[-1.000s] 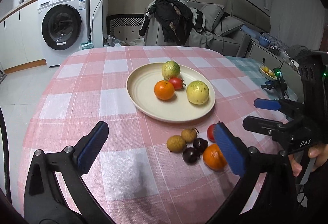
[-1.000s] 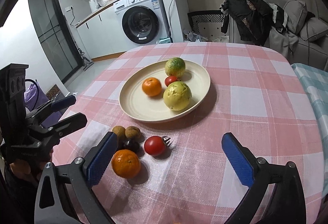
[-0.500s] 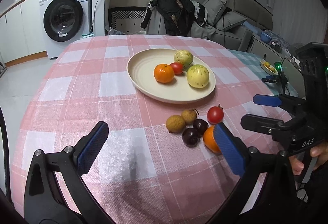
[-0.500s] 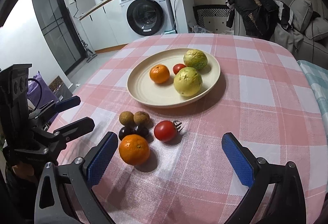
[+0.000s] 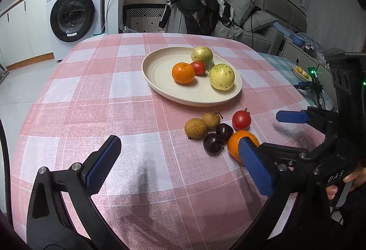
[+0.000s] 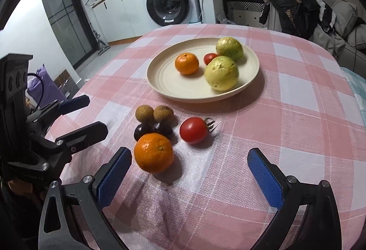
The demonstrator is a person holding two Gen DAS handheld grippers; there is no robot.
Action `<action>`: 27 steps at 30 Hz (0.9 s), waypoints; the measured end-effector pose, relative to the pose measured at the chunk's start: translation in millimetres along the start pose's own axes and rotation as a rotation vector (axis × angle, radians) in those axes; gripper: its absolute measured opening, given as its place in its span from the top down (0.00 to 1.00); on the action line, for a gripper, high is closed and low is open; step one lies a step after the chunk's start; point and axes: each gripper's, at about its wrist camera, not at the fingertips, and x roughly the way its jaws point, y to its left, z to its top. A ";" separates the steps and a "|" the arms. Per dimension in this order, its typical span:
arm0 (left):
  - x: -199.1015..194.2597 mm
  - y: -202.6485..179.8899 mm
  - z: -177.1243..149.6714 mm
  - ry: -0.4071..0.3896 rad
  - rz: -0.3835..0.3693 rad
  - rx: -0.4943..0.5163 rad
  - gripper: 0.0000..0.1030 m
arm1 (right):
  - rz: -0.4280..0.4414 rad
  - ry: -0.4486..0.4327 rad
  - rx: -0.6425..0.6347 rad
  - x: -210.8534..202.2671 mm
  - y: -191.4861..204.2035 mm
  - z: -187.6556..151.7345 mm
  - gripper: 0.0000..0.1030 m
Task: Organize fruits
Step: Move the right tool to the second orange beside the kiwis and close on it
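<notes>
A cream plate on the pink checked tablecloth holds a mandarin, a small tomato and two green guavas. Loose fruit lies in front of it: a mandarin, a tomato, two longans and two dark cherries. My right gripper is open and empty, just short of the loose mandarin. My left gripper is open and empty, left of the pile.
The round table's edge curves away on all sides. A chair draped with dark clothes stands behind the table. A washing machine and a sofa stand further back.
Both grippers have drawn closer to the loose fruit, the right one up to the loose mandarin. Both stay open. No fruit has moved.
</notes>
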 end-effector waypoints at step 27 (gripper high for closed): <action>-3.9 16.2 -2.2 0.006 -0.006 -0.044 0.01 | 0.134 0.067 -0.056 22.6 20.9 -2.4 0.32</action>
